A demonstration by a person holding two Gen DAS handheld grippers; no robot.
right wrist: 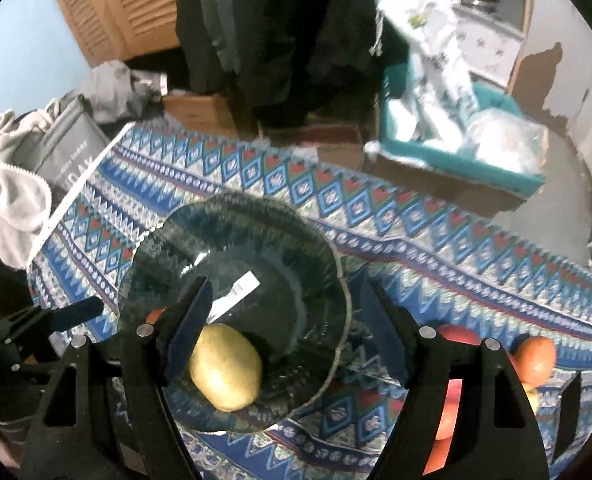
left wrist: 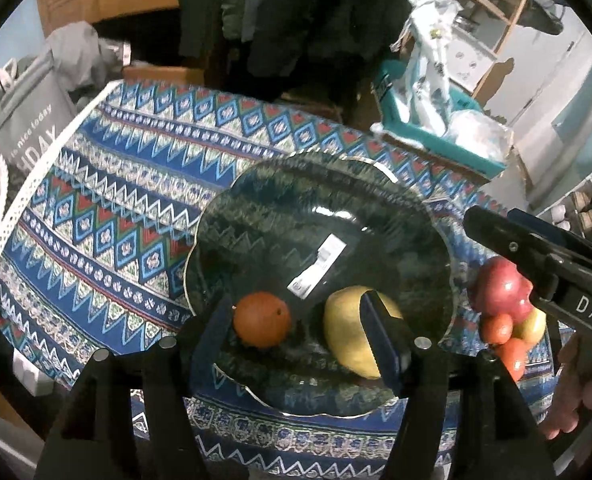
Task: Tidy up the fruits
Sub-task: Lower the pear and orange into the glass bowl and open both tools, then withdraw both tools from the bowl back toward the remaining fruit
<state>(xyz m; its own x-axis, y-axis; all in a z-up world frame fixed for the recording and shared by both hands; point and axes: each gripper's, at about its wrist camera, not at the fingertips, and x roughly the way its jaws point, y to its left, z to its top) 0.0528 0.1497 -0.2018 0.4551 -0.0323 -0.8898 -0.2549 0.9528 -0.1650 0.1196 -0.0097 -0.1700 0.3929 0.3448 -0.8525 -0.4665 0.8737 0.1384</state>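
A dark glass bowl (left wrist: 296,176) with a white label stands on the patterned cloth. In it lie an orange (left wrist: 260,319) and a yellow fruit (left wrist: 344,332). My left gripper (left wrist: 300,332) hangs above the bowl's near side, open. The orange shows between its fingers, untouched, and the right finger covers part of the yellow fruit. My right gripper (right wrist: 285,332) is open over the bowl's (right wrist: 235,208) right rim, with the yellow fruit (right wrist: 225,368) below beside its left finger. It shows in the left wrist view too, as the right gripper (left wrist: 492,216), held by a hand.
Right of the bowl, on the cloth, lies a cluster of fruit: a red apple (left wrist: 500,286), small orange fruits (left wrist: 496,328) and a yellow-green one (left wrist: 534,324). Beyond the table are a teal bin (left wrist: 428,136) with bags and a grey bag (left wrist: 27,120).
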